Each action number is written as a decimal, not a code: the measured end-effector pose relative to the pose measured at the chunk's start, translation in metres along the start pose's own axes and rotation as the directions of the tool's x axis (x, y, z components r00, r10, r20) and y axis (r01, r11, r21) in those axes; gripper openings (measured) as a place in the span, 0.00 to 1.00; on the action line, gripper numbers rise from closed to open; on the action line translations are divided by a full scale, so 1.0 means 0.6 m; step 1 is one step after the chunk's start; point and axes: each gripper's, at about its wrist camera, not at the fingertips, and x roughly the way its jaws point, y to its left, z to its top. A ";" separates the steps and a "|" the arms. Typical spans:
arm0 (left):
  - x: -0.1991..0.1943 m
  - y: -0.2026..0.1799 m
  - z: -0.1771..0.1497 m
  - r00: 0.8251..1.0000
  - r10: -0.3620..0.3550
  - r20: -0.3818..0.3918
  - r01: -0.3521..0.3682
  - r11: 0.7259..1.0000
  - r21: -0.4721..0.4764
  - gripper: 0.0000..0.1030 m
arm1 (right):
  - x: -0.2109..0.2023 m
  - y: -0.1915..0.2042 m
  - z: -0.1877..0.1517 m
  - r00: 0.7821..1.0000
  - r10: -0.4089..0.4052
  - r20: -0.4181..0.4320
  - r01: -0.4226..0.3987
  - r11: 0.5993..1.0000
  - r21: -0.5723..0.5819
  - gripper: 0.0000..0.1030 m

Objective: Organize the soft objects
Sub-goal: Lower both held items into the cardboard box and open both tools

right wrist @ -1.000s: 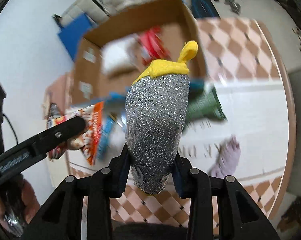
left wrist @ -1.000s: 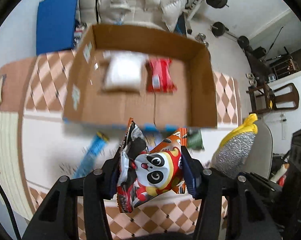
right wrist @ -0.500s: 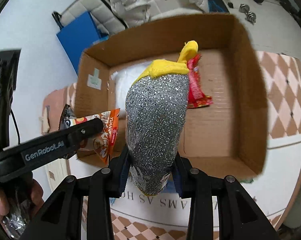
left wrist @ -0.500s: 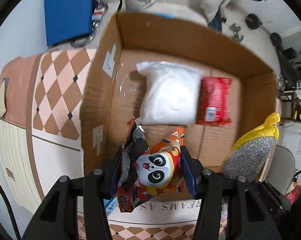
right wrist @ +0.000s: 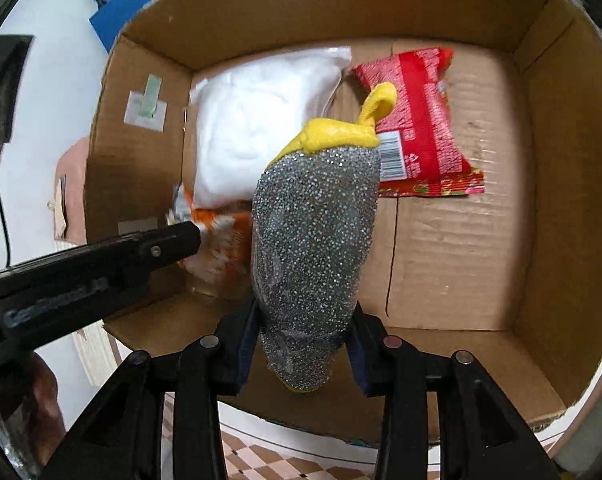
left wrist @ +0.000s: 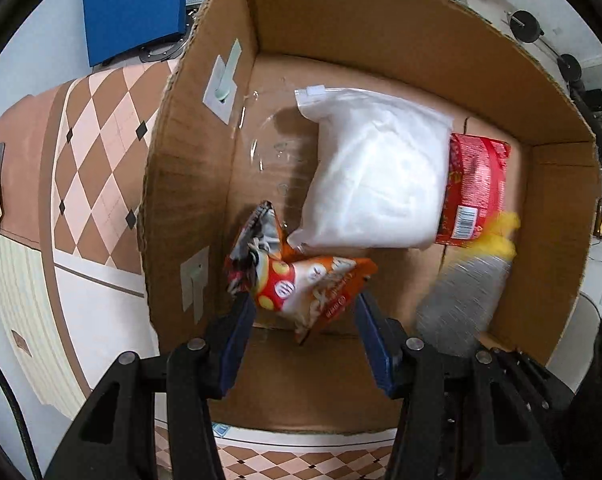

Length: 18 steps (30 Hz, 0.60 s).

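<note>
Left wrist view: the snack bag [left wrist: 301, 280] is seen at 6 o'clock in the box [left wrist: 189, 168], just off the left gripper [left wrist: 305, 320], whose jaws are spread wide; release is judged underway.

Right wrist view: the sponge [right wrist: 313, 236] is clamped in the right gripper [right wrist: 305, 344]; next, lowering toward the bare floor at 3 o'clock and opening is called for.

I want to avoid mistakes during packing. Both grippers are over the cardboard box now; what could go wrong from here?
1. The orange snack bag sits between open fingers and half on the white bag; it may settle crooked.
2. The glitter sponge, held by the right gripper, may land on the red packet instead of the bare floor of the cardboard box.
3. The left gripper is close to the sponge; they might collide.
</note>
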 end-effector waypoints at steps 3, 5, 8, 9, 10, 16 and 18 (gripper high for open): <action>-0.013 -0.005 -0.008 0.999 0.028 0.020 -0.029 0.999 0.026 0.49 | -0.001 0.003 -0.002 1.000 -0.018 -0.003 0.018 1.000 -0.009 0.81; -0.026 -0.007 -0.015 0.998 0.046 0.046 -0.048 0.998 0.041 0.57 | -0.012 0.005 -0.006 0.999 -0.038 0.015 0.038 0.999 -0.016 0.85; -0.055 -0.009 -0.031 0.994 0.052 0.095 -0.057 0.997 0.050 0.70 | -0.032 0.010 -0.015 0.995 -0.093 0.039 0.094 0.995 -0.028 0.85; -0.067 -0.010 -0.037 0.992 0.049 0.120 -0.056 0.997 0.054 0.77 | -0.041 0.010 -0.017 0.993 -0.109 0.048 0.110 0.993 -0.031 0.85; -0.081 -0.012 -0.043 0.988 0.052 0.148 -0.061 0.996 0.058 0.81 | -0.047 0.011 -0.020 0.991 -0.119 0.056 0.121 0.992 -0.032 0.88; -0.146 -0.017 -0.073 0.963 0.058 0.262 -0.077 0.995 0.064 0.96 | -0.119 0.008 -0.052 0.975 -0.161 0.150 0.168 0.985 -0.033 1.00; -0.165 -0.016 -0.091 0.958 0.040 0.284 -0.060 0.996 0.062 0.97 | -0.140 0.013 -0.059 0.972 -0.159 0.172 0.166 0.986 -0.029 1.00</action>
